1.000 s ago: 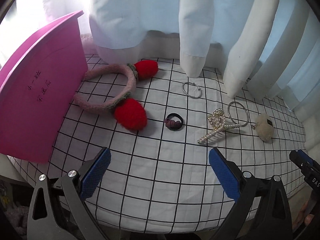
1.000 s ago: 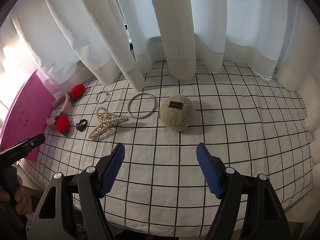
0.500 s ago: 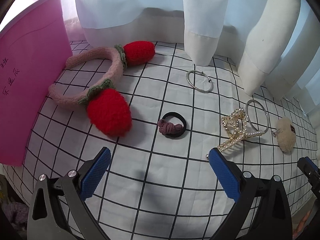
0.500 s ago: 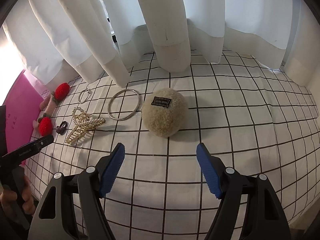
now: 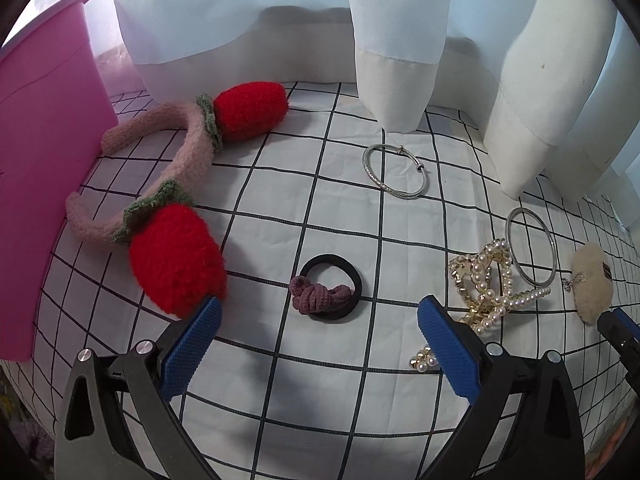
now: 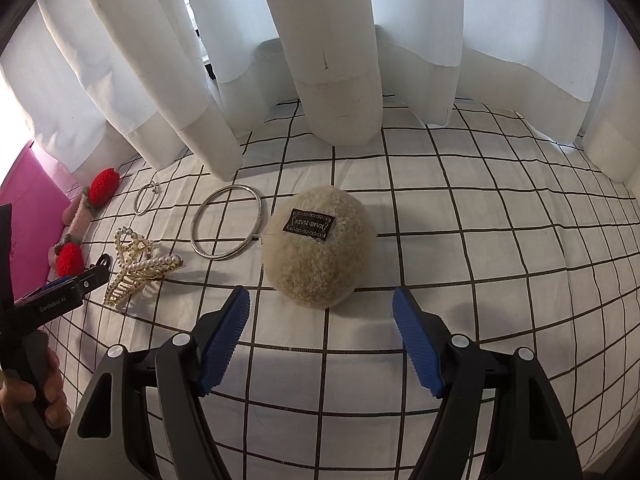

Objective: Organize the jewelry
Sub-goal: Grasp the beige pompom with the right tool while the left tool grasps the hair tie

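In the left wrist view my left gripper is open and empty, just short of a black hair tie with a mauve knot. A pink headband with two red strawberries lies to its left, a pearl claw clip to its right, and a silver bangle beyond. In the right wrist view my right gripper is open and empty, just in front of a beige fluffy pompom. A large silver ring and the pearl clip lie to the pompom's left.
A pink box stands at the left edge of the checked cloth. White curtains hang along the back. A second large ring and the pompom lie at the right in the left wrist view.
Both grippers have moved forward and lower toward the table. The hair tie now sits close before the left jaws, the pompom close before the right jaws. Both stay open.
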A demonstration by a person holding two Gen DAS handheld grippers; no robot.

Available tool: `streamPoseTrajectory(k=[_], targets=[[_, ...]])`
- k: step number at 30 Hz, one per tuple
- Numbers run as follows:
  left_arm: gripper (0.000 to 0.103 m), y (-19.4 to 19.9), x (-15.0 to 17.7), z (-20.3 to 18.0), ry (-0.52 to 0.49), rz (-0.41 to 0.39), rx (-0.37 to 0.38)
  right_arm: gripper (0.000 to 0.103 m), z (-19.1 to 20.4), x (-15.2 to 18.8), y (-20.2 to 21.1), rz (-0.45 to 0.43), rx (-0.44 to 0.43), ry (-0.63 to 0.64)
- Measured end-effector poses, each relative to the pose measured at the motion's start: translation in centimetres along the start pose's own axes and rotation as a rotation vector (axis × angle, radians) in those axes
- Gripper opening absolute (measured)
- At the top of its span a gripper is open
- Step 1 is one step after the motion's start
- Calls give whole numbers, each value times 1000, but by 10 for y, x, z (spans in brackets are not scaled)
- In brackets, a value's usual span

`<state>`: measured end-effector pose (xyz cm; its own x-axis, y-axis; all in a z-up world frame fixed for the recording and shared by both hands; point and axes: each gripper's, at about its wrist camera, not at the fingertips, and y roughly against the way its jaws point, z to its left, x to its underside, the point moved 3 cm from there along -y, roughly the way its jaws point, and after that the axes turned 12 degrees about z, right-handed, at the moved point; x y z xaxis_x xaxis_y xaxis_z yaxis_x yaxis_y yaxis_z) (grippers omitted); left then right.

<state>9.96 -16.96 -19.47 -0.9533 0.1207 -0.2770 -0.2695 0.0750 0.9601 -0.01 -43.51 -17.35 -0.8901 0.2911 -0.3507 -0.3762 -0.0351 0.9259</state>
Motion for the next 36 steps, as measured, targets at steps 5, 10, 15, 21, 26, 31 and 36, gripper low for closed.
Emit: streamPoseTrajectory(k=[5, 10, 15, 21, 26, 31, 36], targets=[[97, -8, -6, -3, -8, 2, -10, 71, -1, -4, -4, -2, 19, 4], [97, -15, -10, -5, -11, 9, -13, 71, -2, -9, -8, -1, 29, 6], [97, -20, -11, -6, -18, 7, -14, 71, -1, -14, -13, 2, 35, 17], [97, -22, -13, -7, -22, -5, -23, 71, 8, -22, -23, 14, 65, 51], [98, -24, -19, -11, -17, -19, -33, 71, 13, -28, -34, 25, 101, 72], [97, -26, -22, -12, -8, -46, -35, 71, 15, -30, -42, 25, 130, 84], [85, -23, -12, -14, -27, -67, -21, 71, 18, -31, -44, 6, 140, 102]])
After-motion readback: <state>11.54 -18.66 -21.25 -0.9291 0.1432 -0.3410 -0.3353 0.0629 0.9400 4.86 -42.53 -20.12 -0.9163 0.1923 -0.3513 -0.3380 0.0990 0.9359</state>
